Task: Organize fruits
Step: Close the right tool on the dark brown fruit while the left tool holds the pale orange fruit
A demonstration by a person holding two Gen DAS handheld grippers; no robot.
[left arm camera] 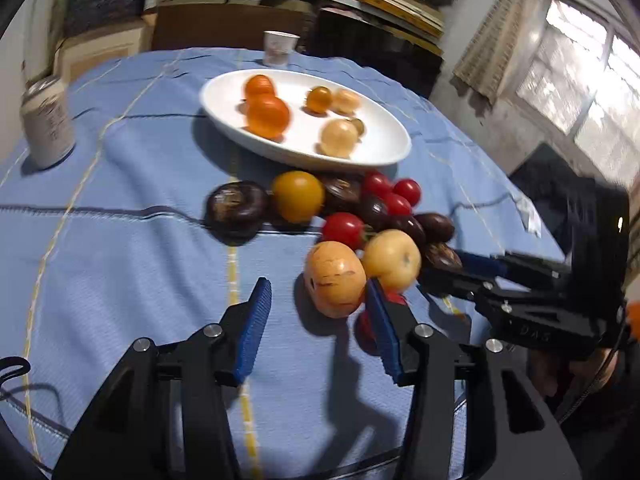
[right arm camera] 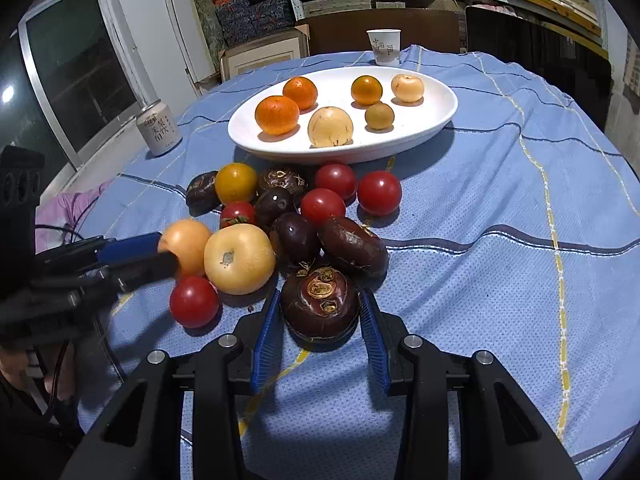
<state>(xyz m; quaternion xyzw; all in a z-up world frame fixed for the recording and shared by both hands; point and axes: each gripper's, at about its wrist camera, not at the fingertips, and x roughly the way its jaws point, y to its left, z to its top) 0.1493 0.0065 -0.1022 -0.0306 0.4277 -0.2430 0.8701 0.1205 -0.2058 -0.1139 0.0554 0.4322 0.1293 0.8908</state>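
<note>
A white oval plate holds oranges and pale yellow fruits; it also shows in the left wrist view. A pile of red tomatoes, dark water chestnuts and yellow fruits lies in front of it. My right gripper is open with its pads on either side of a dark water chestnut on the cloth. My left gripper is open, with a pale orange fruit just ahead between its fingertips. The right gripper reaches in from the right in the left wrist view.
A drink can stands at the left of the blue checked cloth. A paper cup stands behind the plate. Shelves and boxes fill the background.
</note>
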